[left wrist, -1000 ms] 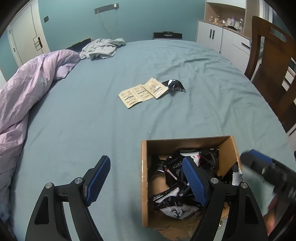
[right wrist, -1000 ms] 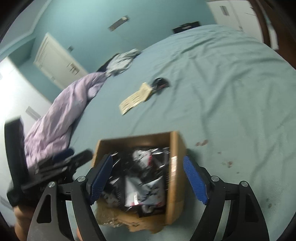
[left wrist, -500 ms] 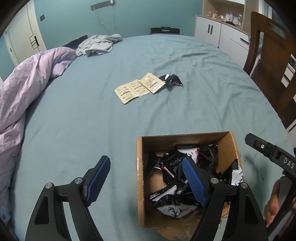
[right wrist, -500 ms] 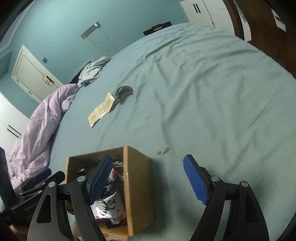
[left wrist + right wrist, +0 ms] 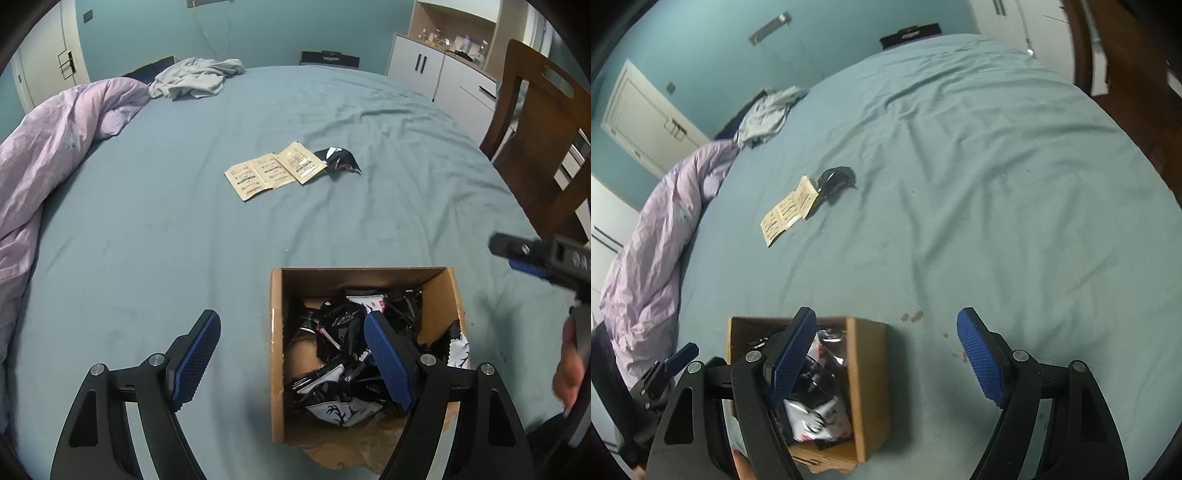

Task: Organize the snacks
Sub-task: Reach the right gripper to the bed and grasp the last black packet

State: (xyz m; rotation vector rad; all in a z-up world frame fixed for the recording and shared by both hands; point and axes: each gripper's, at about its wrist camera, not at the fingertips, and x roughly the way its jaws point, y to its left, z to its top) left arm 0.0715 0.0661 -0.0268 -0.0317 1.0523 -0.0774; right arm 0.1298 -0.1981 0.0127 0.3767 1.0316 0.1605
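Note:
A brown cardboard box (image 5: 277, 354) holds several black and white snack packets (image 5: 343, 321); it also shows in the right wrist view (image 5: 868, 369). A strip of tan sachets (image 5: 275, 171) and a black packet (image 5: 341, 160) lie farther out on the teal bed; both show in the right wrist view, sachets (image 5: 790, 210), packet (image 5: 836, 179). My left gripper (image 5: 291, 363) is open and empty, straddling the box's left wall. My right gripper (image 5: 886, 360) is open and empty, over the box's right side, and appears at the right edge of the left wrist view (image 5: 535, 254).
A lilac duvet (image 5: 44, 147) is piled along the bed's left side. Grey clothes (image 5: 195, 77) lie at the far end. A wooden chair (image 5: 535, 140) and white cabinets (image 5: 443, 74) stand to the right of the bed.
My right gripper has swung right and away from over the box, its view turning toward the open bed. My left gripper has drifted slightly. Both stay open.

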